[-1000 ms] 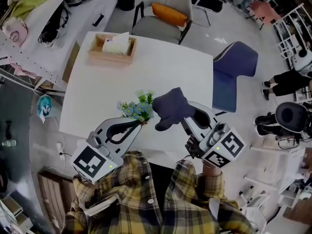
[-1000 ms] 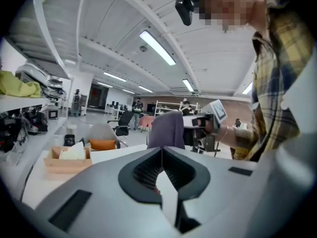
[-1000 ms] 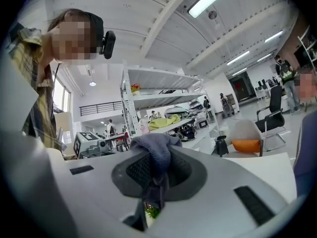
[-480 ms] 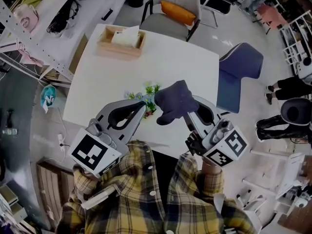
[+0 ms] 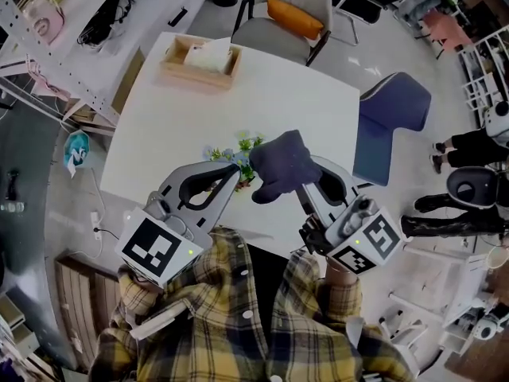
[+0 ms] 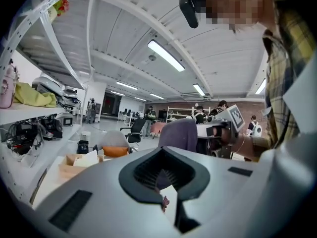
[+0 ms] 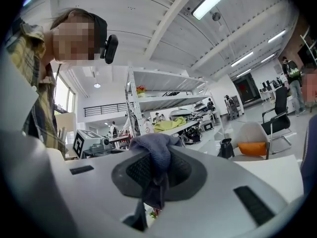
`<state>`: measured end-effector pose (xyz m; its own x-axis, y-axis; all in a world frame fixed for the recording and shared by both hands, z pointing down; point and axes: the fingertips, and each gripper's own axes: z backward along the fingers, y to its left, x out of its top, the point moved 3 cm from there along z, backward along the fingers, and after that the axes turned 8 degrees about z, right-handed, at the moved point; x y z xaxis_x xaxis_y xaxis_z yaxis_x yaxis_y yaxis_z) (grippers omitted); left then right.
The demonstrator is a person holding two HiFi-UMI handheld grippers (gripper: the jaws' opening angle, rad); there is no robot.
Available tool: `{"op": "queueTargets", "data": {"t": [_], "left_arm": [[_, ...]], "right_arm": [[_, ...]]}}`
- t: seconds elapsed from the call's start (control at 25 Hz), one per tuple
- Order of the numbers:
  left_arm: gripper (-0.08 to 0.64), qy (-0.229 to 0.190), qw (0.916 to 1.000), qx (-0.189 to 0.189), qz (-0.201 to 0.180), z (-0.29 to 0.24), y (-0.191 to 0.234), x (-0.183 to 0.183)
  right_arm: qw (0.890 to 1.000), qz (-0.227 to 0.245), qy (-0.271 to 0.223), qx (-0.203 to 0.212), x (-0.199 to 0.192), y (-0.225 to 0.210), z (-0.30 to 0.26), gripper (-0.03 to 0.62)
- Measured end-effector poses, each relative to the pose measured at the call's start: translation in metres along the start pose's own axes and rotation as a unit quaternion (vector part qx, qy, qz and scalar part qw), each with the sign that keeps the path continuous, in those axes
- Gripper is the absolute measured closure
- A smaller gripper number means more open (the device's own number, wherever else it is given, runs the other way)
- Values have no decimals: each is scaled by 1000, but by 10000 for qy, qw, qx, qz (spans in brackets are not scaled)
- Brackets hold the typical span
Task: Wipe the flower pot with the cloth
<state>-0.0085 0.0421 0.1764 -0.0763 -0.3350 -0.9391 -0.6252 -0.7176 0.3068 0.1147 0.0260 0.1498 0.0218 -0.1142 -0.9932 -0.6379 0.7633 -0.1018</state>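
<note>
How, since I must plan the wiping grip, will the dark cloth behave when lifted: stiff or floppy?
Probably floppy: the dark cloth bunches over the right gripper and a loose end droops below the grip. Likely light, since a pinch at one spot carries it all. It looks soft, so it should not slip easily.

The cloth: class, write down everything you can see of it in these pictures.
The cloth is dark blue, soft-looking fabric, bunched into a rumpled lump. The right gripper is shut on it: a fold is pinched between its jaws, one end bulging above them, the rest hanging below. It is held up over the white table, right beside the small flowers; whether it touches them cannot be told.
</note>
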Motion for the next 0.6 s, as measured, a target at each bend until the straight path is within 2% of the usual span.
{"op": "queueTargets", "data": {"t": [0.6], "left_arm": [[551, 34, 9999, 141, -28, -9, 10, -4]], "right_arm": [[10000, -35, 48, -79, -6, -10, 2, 571]]}}
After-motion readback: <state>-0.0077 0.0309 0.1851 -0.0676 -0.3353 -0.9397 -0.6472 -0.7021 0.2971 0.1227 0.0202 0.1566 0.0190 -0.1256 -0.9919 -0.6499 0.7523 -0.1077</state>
